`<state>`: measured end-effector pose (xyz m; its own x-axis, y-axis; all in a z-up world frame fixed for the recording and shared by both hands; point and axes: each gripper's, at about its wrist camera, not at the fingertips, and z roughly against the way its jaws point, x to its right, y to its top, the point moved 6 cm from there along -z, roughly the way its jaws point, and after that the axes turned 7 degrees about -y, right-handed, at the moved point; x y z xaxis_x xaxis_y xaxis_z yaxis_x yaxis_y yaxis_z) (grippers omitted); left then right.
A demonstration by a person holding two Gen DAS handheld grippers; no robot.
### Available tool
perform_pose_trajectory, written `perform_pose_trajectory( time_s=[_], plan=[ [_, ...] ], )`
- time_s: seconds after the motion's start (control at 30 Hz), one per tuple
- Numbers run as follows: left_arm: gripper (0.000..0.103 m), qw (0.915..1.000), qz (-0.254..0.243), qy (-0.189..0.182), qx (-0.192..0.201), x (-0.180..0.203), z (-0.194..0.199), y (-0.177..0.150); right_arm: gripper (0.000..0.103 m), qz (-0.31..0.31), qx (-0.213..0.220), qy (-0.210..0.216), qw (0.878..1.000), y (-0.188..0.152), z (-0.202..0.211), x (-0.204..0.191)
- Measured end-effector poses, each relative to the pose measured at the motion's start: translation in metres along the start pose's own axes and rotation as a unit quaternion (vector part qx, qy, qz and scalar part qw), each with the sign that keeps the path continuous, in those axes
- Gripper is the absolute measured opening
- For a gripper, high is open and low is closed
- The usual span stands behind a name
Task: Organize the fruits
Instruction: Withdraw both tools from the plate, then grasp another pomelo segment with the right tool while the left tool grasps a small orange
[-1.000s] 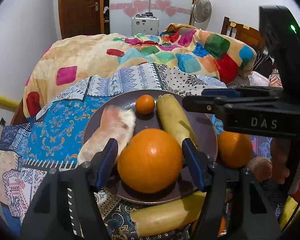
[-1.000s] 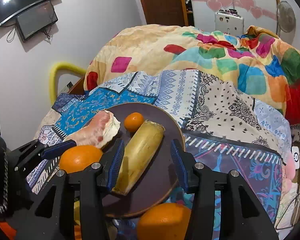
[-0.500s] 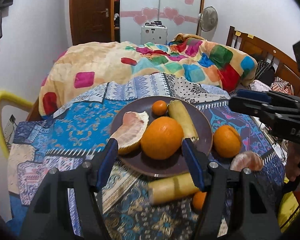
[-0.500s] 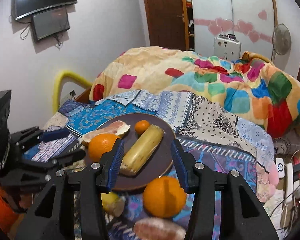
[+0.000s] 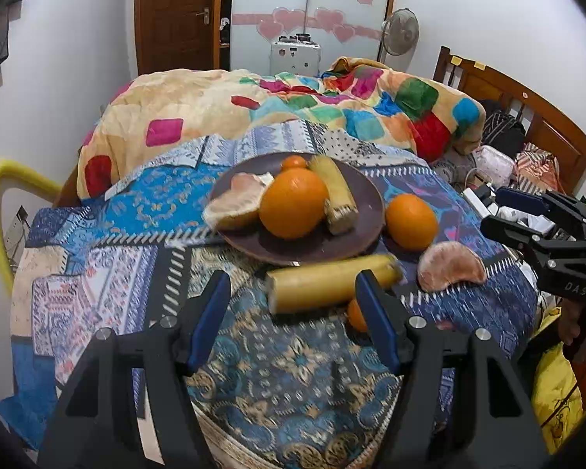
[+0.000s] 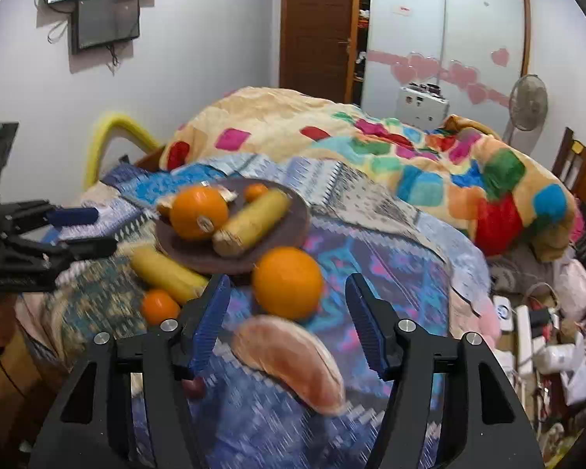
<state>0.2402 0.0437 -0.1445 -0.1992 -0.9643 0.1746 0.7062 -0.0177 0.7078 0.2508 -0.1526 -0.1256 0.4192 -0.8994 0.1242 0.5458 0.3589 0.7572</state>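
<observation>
Both grippers have drawn back from the plate (image 5: 371,211) over the last second. A second ago the left gripper (image 5: 293,305) had the big orange (image 5: 293,203) between its fingers on the plate and the right gripper (image 6: 285,312) framed the banana (image 6: 254,219) there; now both fruits lie on the plate at centre frame, untouched, with the bedspread (image 5: 117,234) open in front. That reads as two placements done: the plate holds the big orange, the banana, a pomelo wedge (image 5: 234,203) at its left and a small orange (image 5: 293,162) at its far edge.

Still off the plate: a second orange (image 5: 410,221) just right of the rim, a second banana (image 5: 328,285) lying across below the plate, a second wedge (image 5: 449,269) at right centre, and another small orange (image 5: 355,314) half hidden behind the left gripper's right finger. In my judgement, about half the job is left.

The left gripper sits at the lower centre of its view, tilted down toward the bed, jaws held apart and empty; the loose banana lies beyond the tips, not between the pads. The right gripper, also tilted down, has its jaws opening. The second orange and second wedge appear in the gap, but the frame is motion-blurred, and they seem to rest on the bedspread beyond the pads rather than in a grip.
</observation>
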Motion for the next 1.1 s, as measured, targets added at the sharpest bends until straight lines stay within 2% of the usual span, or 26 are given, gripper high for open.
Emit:
perform_pose_trajectory(
  time_s=[0.4,0.9,1.0,1.1],
  plan=[
    [0.066,0.9992,0.015,-0.023,-0.029,0.027,-0.028,-0.031,0.061,-0.006,-0.056,-0.013,0.998,-0.056,-0.014,0.017],
    [0.066,0.9986,0.011,-0.029,-0.042,0.047,-0.063,-0.034,0.061,0.022,-0.065,0.004,0.998,-0.061,-0.043,0.002],
    [0.059,0.9986,0.011,-0.029,-0.043,0.048,-0.066,-0.034,0.056,0.009,-0.071,0.029,0.997,-0.060,-0.046,0.001],
    [0.051,0.9985,0.013,-0.030,-0.043,0.050,-0.067,-0.035,0.051,0.015,-0.066,0.027,0.997,-0.061,-0.043,-0.002]
  ],
)
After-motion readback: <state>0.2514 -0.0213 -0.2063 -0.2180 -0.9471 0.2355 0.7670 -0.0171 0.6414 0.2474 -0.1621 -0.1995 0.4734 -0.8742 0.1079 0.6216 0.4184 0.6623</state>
